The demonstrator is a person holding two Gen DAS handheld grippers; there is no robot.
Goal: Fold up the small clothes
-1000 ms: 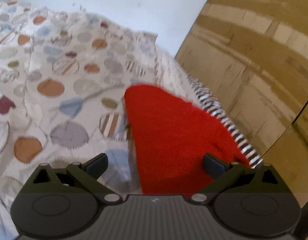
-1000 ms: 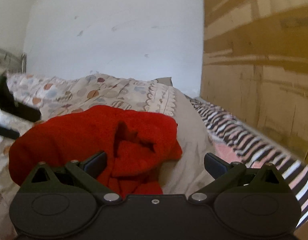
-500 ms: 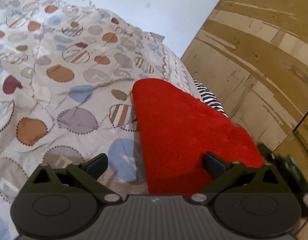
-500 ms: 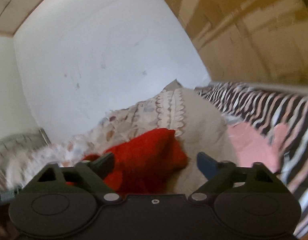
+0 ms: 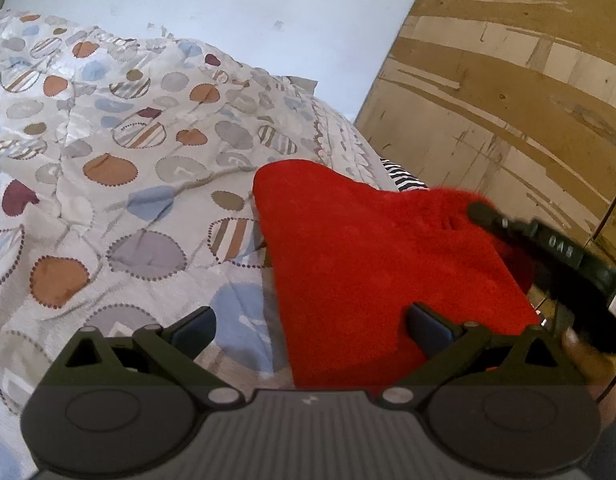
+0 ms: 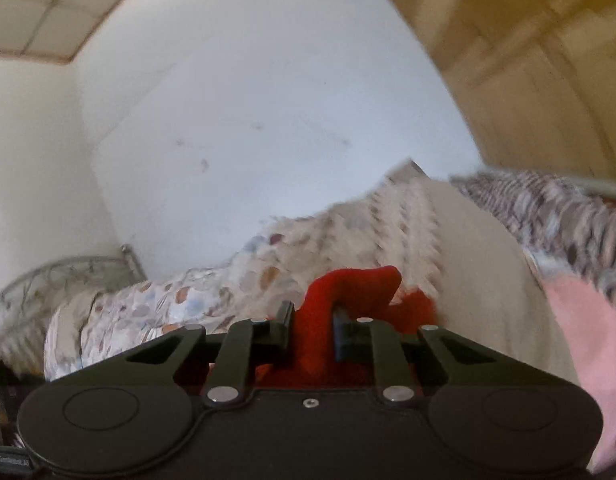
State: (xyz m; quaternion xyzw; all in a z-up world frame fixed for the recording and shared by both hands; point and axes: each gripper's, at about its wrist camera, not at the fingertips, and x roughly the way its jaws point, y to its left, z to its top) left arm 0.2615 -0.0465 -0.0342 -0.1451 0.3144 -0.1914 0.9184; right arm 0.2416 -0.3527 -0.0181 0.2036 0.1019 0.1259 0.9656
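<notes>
Right now my right tongs (image 6: 312, 330) are closing on a fold of the fuzzy red fleece garment (image 5: 372, 256), and the right wrist view shows the red cloth bunched between the two fingers with the pads pressing it from both sides. The garment lies on the bed, on the pale quilted cover printed with coloured circles (image 5: 119, 168), near the bed's right edge beside the brown wooden panel wall (image 5: 508, 112). My left tongs (image 5: 310, 326) stand wide apart just above the garment's near edge — one finger over the quilt, the other over red cloth, gripping nothing.

As I judge it, the step in hand is taking a far corner to bring it over for a fold. To do it well, I want the pinch to catch a single clean edge rather than a thick wad; what sits in the tongs looks bunched, so I would let them settle fully before pulling. I would lift only enough to clear the pile — fleece clings to itself and drags. My left tongs should pin the near edge, so the whole piece does not slide across the slippery cover.
</notes>
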